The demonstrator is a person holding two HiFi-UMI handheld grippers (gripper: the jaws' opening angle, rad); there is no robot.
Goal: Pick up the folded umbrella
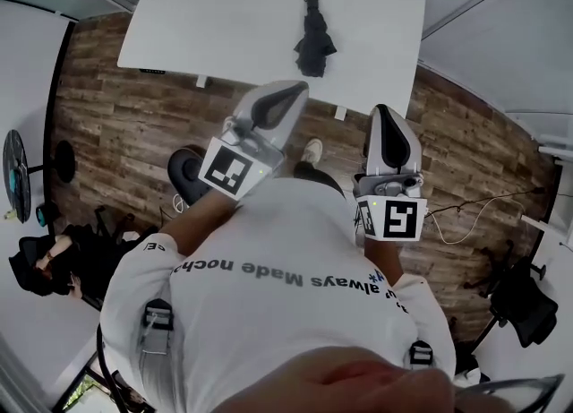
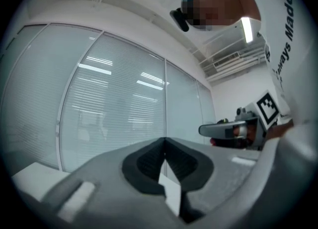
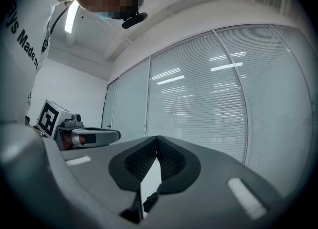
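Umbrella (image 1: pixel 313 42): black, folded, cloth bunched loosely round the shaft; lying on the table at twelve o'clock in the head view, narrow end toward twelve, fuller bundle toward six.
Table (image 1: pixel 215 17): white, nothing else seen on top; near edge facing six, over the floor.
Floor (image 1: pixel 134 107): wood planks, between table and person.
Left gripper (image 1: pixel 288 90): held out level, tip close to the table's near edge in the head view, at seven o'clock from the umbrella and well apart from it. Jaws clenched, pads meeting tip to tip, nothing between; only window blinds (image 2: pixel 114 109) beyond them in the left gripper view.
Right gripper (image 1: pixel 383 116): at five o'clock from the umbrella, also well apart, short of the table edge. Jaws clenched likewise, empty.
Stage, judged: approach only; umbrella untouched.
Handling, judged: light; soft, slack cloth over a stiff folded core; cloth likely to slide and shift under the pads; not fragile.
Hold, judged: across the fuller part of the bundle, squarely over the shaft, so the pads bite on the core and not on loose folds. Handle end not clear from here.
Next, judged: jaws to be released wide before reaching in.
Risk, judged: pinching cloth alone, with the bundle sagging or slipping out.
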